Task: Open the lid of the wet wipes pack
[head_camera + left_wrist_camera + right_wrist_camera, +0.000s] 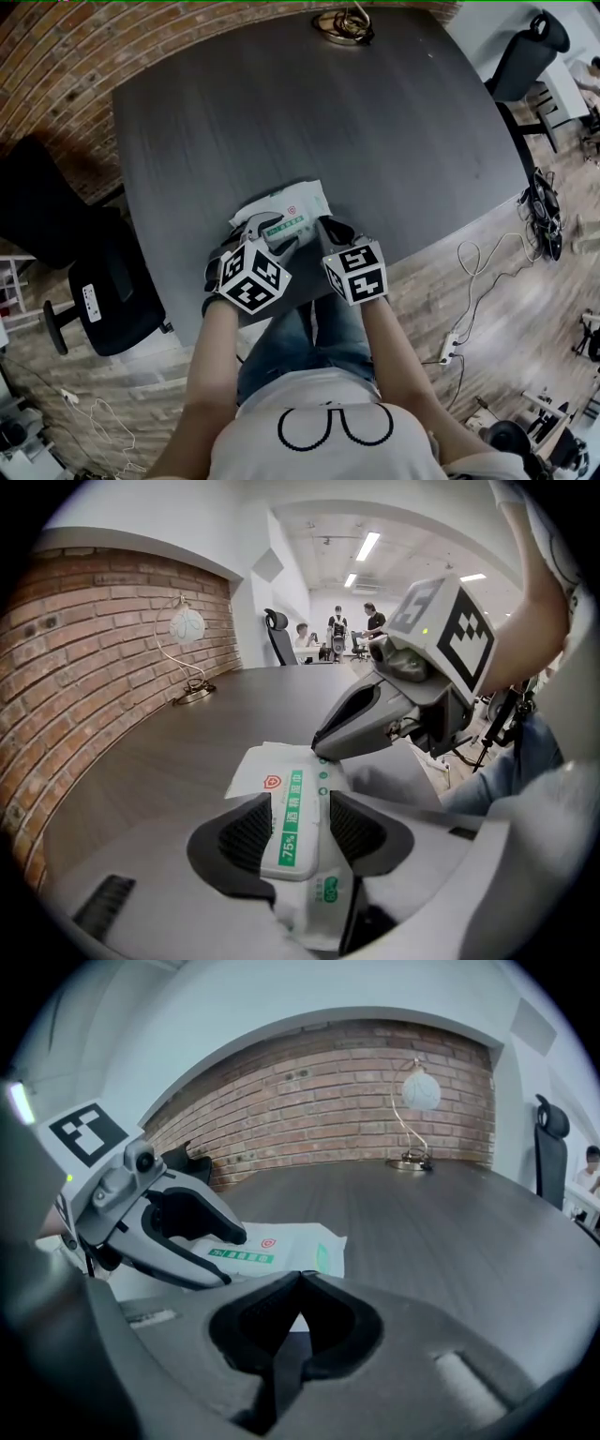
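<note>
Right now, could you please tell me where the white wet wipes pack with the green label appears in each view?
Head view: white wet wipes pack, centre.
Left gripper view: pack, bottom centre.
Right gripper view: pack, left of centre.
Shared landmark: white globe lamp.

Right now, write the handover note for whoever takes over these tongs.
Left tongs: open, lowered over the wet wipes pack, one jaw on either side of its lid. No firm pinch shows.
Right tongs: shut and empty, with the tip at the edge of the pack.
Things: the pack lies flat on the dark table, near the edge closest to the person, lid side up.
Done: both tongs are at the pack.
Left: the lid looks closed. Probably steady the pack with one pair of tongs, then catch the lid's edge and lift it open.
</note>
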A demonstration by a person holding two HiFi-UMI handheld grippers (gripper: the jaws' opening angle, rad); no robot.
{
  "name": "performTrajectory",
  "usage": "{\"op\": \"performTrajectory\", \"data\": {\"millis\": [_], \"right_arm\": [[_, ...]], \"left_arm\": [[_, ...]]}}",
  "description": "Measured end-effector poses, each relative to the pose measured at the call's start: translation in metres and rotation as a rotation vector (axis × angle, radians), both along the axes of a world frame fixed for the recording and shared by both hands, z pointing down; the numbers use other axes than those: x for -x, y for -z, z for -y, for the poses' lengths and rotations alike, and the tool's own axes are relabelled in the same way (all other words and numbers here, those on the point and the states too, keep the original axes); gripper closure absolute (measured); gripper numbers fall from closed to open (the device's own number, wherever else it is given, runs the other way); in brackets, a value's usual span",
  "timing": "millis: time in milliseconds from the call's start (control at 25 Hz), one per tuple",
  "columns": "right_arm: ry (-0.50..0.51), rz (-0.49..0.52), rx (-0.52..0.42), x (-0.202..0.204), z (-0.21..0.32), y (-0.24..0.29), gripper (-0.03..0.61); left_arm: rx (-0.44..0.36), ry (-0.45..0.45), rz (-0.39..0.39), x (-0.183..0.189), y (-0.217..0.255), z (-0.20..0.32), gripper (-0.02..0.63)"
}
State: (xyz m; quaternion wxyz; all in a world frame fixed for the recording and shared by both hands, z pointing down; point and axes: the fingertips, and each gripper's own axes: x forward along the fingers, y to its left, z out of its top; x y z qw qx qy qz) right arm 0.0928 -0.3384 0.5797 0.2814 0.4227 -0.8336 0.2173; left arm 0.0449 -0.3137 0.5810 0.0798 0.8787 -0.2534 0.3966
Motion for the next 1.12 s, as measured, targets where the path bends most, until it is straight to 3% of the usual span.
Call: {"op": "performTrajectory", "data": {"millis": [320,560,1120], "right_arm": [[0.03,0.009,0.074,0.004,0.003,-0.014,0.583],[0.028,-0.005,0.076,0.004,0.004,-0.015,0.582],[0.031,-0.032,0.078,0.004,0.002,-0.016,0.582]], "left_arm": [[-0.023,-0.023,0.05,0.003,-0.002,0.004,0.465],[-0.026,-0.05,0.081,0.0,0.001,0.001,0.507],[-0.048,-0.037,0.032,0.001,0.028,0.006,0.584]]}}
